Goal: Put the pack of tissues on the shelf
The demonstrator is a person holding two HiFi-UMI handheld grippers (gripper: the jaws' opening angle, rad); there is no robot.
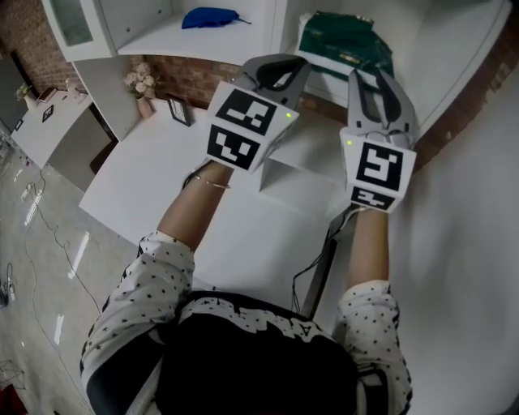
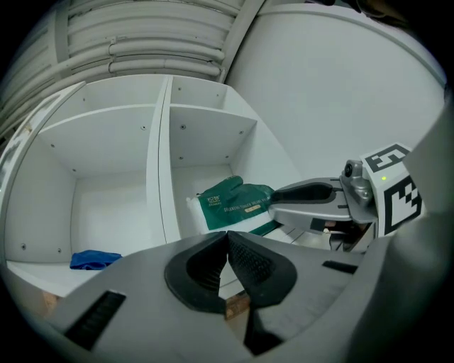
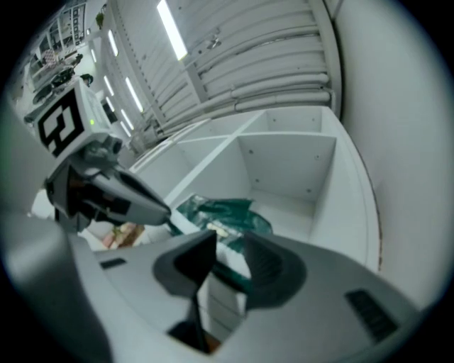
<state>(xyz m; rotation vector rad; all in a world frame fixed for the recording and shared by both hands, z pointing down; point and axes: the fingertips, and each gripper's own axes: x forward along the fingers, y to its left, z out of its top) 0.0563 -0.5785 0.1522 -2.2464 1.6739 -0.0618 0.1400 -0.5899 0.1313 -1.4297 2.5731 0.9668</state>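
Observation:
The green and white pack of tissues (image 1: 345, 44) lies at the front of the right-hand compartment of the white shelf (image 1: 243, 36). My right gripper (image 1: 375, 74) reaches to its near end. In the right gripper view the pack (image 3: 220, 213) fills the gap between the jaws of that gripper (image 3: 228, 244), which stand wide and shut on it. My left gripper (image 1: 280, 69) hangs beside it, a little to the left, shut with nothing in it (image 2: 228, 237). From the left gripper view the right gripper (image 2: 280, 198) overlaps the pack's (image 2: 230, 202) right side.
A blue cloth (image 1: 209, 16) lies in the left-hand shelf compartment (image 2: 92, 259). A small vase of flowers (image 1: 143, 83) and a picture frame (image 1: 179, 110) stand at the back of the white table (image 1: 154, 186) against a brick wall. A cable (image 1: 312, 271) hangs off the table's near edge.

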